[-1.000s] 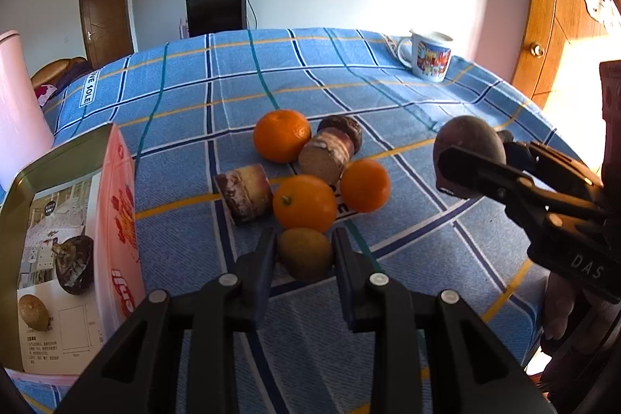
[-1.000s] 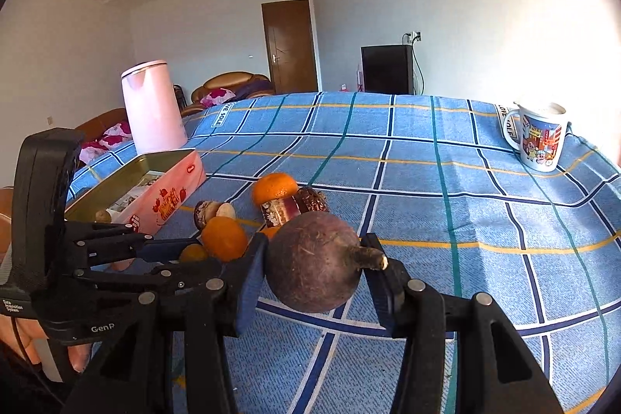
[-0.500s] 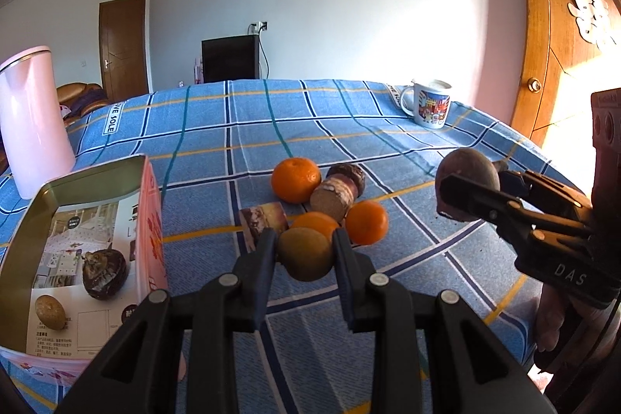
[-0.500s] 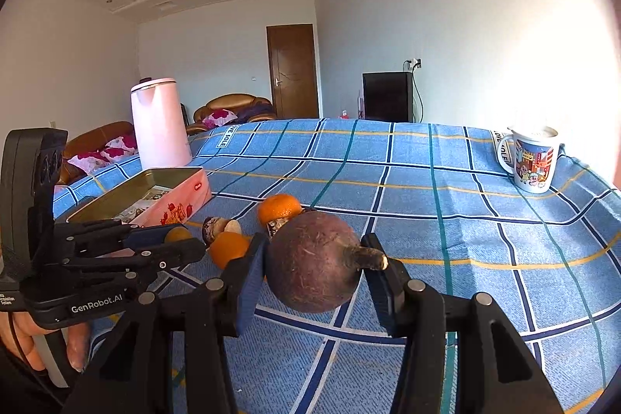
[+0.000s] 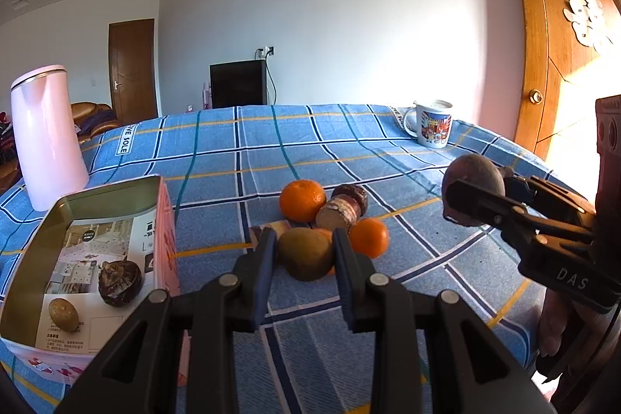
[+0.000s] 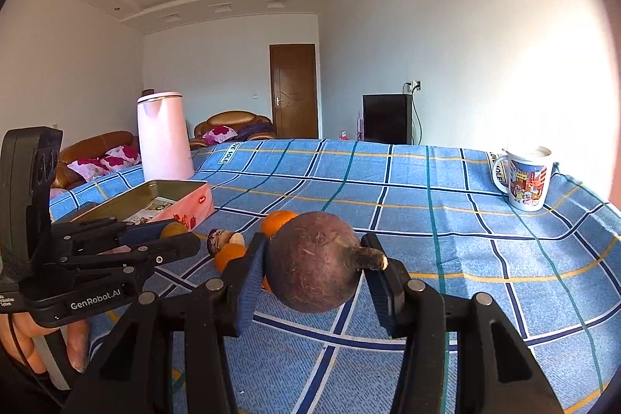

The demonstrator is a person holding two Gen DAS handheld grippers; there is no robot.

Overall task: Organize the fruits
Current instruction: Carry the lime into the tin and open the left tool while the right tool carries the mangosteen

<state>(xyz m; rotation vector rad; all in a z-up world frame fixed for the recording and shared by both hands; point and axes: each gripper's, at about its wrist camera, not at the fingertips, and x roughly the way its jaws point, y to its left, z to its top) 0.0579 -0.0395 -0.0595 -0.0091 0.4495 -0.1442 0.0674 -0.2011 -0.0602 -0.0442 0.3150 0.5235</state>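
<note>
My left gripper is shut on a brown-green kiwi and holds it above the table, in front of the fruit pile. The pile holds oranges and dark cut fruit pieces. My right gripper is shut on a dark purple round fruit with a stub stem, also seen at the right of the left wrist view. The open tin box at the left holds a small kiwi and a dark wrinkled fruit.
A pink kettle stands behind the tin box. A printed mug stands at the far right of the blue checked tablecloth. A wooden door is at the right.
My left gripper has lifted the kiwi off the table and tilted up, so the tin box shows closer. My right gripper has risen a little with the purple fruit.
</note>
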